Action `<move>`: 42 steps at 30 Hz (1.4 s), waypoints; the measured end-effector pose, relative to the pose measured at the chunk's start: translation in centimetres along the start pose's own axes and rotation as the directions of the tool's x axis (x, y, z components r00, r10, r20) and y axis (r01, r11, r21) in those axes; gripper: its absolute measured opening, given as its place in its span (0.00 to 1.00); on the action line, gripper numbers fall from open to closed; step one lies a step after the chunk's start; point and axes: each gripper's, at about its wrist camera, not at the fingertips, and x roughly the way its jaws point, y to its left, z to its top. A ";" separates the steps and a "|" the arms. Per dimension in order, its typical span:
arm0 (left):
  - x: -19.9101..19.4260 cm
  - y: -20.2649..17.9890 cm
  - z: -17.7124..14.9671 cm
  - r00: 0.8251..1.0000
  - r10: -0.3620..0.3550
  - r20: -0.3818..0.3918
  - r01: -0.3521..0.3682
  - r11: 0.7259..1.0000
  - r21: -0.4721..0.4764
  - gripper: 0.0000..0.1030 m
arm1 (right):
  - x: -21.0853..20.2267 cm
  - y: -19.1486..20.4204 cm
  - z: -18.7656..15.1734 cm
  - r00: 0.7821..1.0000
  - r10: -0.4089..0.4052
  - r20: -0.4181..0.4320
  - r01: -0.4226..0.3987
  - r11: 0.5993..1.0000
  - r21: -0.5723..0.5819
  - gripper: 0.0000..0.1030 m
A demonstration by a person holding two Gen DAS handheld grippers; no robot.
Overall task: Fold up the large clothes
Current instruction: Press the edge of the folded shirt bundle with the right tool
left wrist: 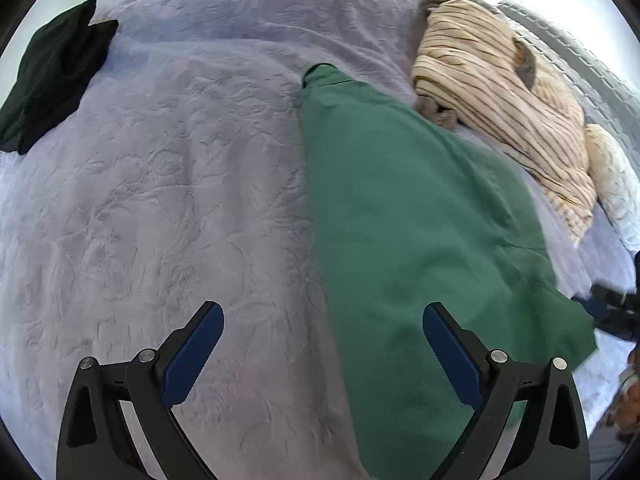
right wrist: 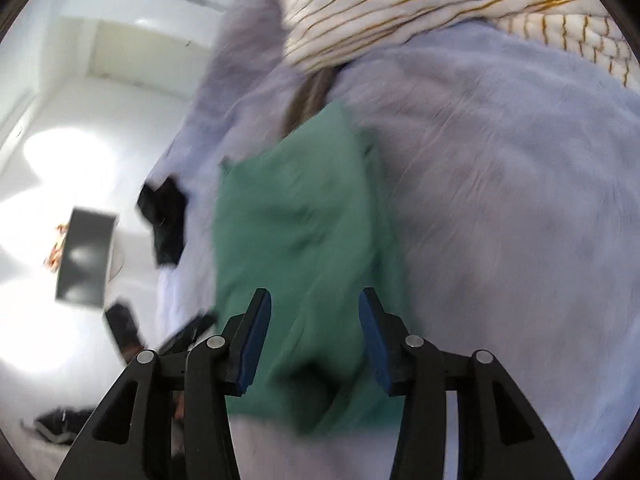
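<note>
A green garment lies flat on the lilac bedspread, folded into a long strip with a narrow end at the far side. My left gripper is open and empty, hovering over the garment's left edge. In the right wrist view the green garment is blurred. My right gripper is open, with the near end of the garment between its fingers. The right gripper also shows at the left wrist view's right edge.
A beige striped garment lies crumpled at the far right of the bed, also in the right wrist view. A black garment lies at the far left. A white floor with a dark box lies beside the bed.
</note>
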 end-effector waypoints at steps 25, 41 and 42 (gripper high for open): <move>1.2 -0.1 -6.5 0.998 -0.021 -0.061 0.025 0.998 0.064 0.98 | -0.6 -5.1 -7.2 0.982 -0.188 -0.003 0.184 0.955 0.234 0.05; 1.0 -0.8 -6.8 0.997 -0.005 -0.083 0.009 0.999 0.048 0.98 | 4.1 0.2 -2.7 0.947 -0.321 0.027 0.321 0.947 -0.004 0.00; 1.0 -0.9 -6.8 0.996 -0.007 -0.087 0.011 0.999 0.049 0.98 | 4.3 -0.6 -2.8 0.952 -0.304 0.020 0.304 0.953 0.020 0.00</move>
